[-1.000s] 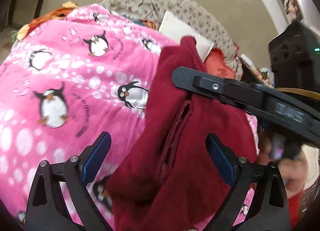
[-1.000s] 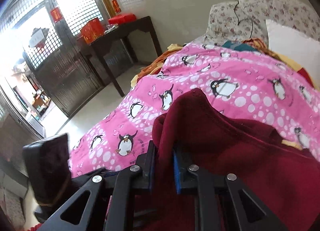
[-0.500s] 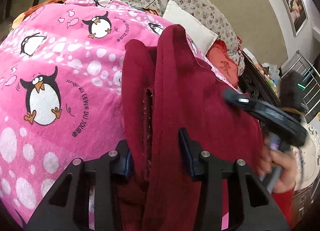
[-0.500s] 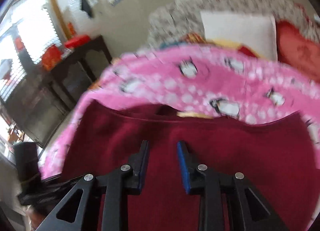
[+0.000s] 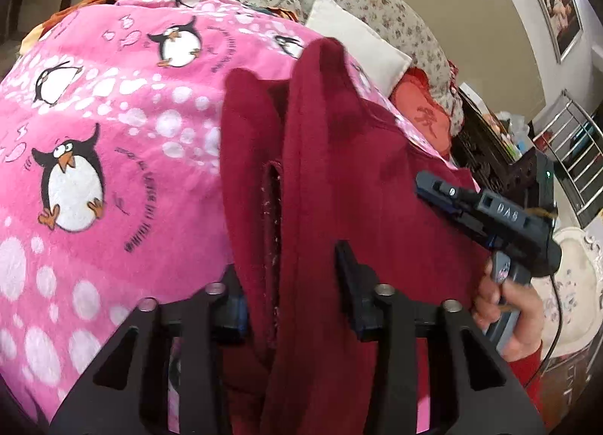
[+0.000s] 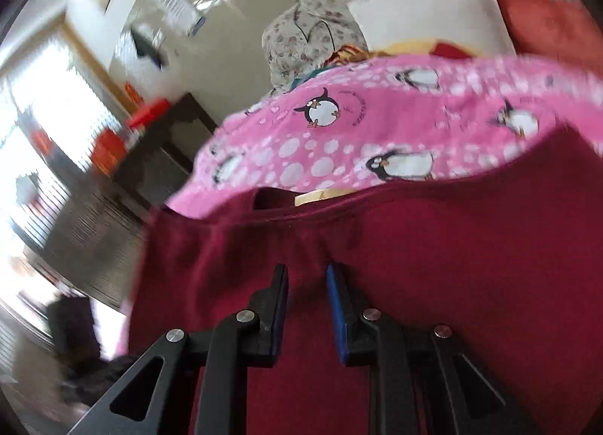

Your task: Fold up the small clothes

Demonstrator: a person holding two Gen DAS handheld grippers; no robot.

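left wrist: close, angled down | right wrist: close, angled down | shared: maroon garment (image 5: pixel 339 171), penguin blanket (image 6: pixel 377 133)

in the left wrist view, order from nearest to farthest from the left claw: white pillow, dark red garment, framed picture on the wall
1. dark red garment, bunched between the left claw as it closes.
2. white pillow, beyond the garment, up the bed.
3. framed picture, on the wall, upper right.

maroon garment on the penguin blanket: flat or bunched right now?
Bunched. The maroon garment rises in two ridges between the left tongs, which are closing on it, above the pink penguin blanket.
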